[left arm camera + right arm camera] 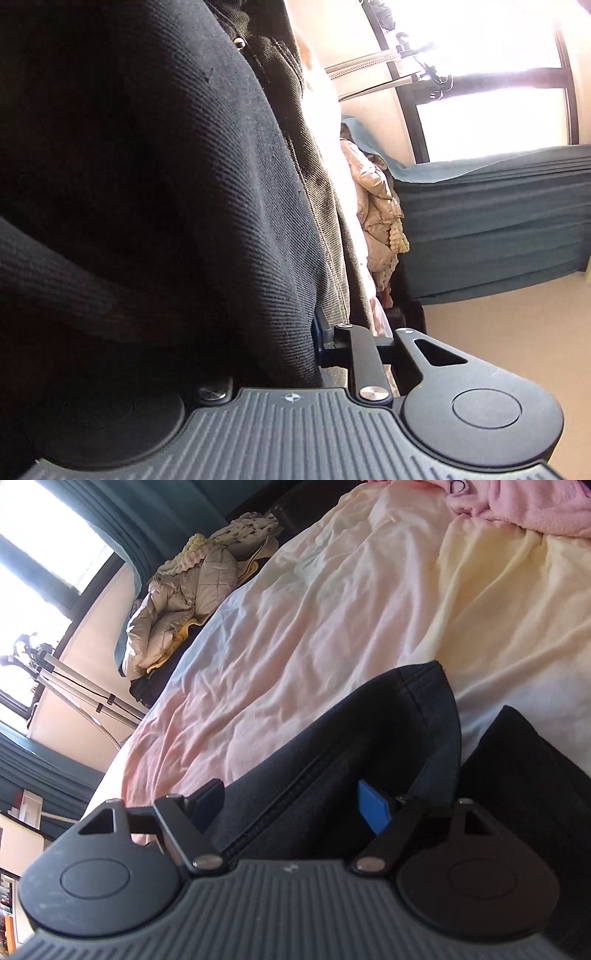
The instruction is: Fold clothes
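Dark twill garment [332, 760], soft and limp, on the near bed sheet [295, 620]: left gripper [354, 332] pinches its edge; right gripper [295, 805], jaws wide, straddles the stitched seam, the firmest hold.

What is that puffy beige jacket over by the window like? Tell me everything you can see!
The puffy jacket is beige, quilted into stitched squares, and looks shiny and soft. It lies crumpled in a heap, not folded, with a creamy fluffy trim at its top. It rests on something yellow and dark beside the pale bedsheet, close to the teal curtain. Neither gripper touches it. The left wrist view shows it too.
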Tool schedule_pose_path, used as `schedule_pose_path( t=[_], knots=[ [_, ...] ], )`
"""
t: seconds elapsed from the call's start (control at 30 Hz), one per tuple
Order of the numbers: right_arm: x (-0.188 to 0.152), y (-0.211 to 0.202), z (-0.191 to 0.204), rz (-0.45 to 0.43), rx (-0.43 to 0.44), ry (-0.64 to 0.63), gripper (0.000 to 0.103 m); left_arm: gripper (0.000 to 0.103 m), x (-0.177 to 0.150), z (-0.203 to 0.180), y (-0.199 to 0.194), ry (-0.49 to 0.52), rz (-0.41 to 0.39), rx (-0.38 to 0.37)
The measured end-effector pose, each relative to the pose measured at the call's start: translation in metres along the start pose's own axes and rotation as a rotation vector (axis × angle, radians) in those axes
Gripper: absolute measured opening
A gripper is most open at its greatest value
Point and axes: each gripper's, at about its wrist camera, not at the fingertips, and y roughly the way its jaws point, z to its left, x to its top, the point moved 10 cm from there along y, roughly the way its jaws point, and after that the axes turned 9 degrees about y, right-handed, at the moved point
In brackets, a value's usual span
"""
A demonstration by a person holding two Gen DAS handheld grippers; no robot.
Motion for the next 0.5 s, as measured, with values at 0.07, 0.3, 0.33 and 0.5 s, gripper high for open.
schedule_pose_path(
  t=[0.07, 0.3, 0.33, 0.5],
  knots=[
    [-0.001, 0.017, -0.004, 0.017, -0.054, -0.006, 0.073, 0.015, 0.001, -0.005, -0.005, 0.006, -0.018, -0.019],
    [0.044, 0.02, 0.041, -0.15, -0.062, -0.073, 0.005, 0.011, 0.006, -0.021, -0.017, 0.031, -0.059, -0.106],
    [0.053, 0.007, 0.066, -0.195, 0.0, -0.102, 0.004, 0.011, 0.008, -0.024, -0.021, 0.021, -0.076, -0.136],
    [0.074, -0.116, 0.158, -0.524, 0.424, -0.227, 0.004, 0.011, 0.009, -0.03, -0.034, -0.012, -0.123, -0.231]
  ],
)
